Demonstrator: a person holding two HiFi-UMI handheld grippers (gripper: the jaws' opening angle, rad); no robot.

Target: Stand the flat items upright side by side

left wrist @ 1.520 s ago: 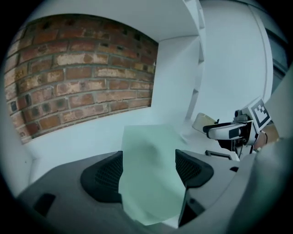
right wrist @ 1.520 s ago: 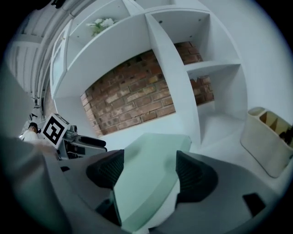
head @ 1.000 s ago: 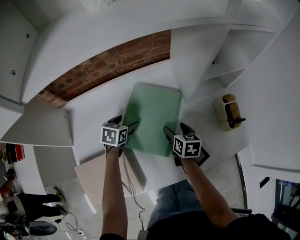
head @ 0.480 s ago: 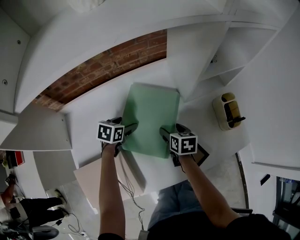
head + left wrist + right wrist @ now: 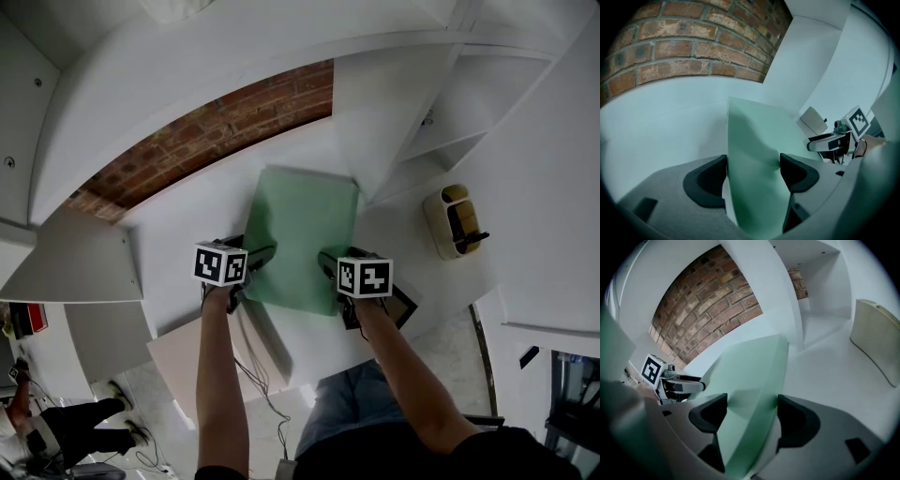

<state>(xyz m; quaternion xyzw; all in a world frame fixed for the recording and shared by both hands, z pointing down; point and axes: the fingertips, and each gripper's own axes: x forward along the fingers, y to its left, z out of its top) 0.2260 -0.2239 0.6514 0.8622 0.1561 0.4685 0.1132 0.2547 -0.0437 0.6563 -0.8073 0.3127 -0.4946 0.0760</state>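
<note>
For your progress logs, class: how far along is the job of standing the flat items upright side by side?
Done: nothing visibly stands upright yet. In hand: the green panel, gripped at its near corners by the left tool and the right tool, lying roughly flat over the white surface. Left: tip it upright, then stand any others beside it.

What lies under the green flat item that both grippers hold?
Around the green flat item only the white shelf surface shows. The left gripper and right gripper clamp its near corners; the patch directly beneath it is covered.
</note>
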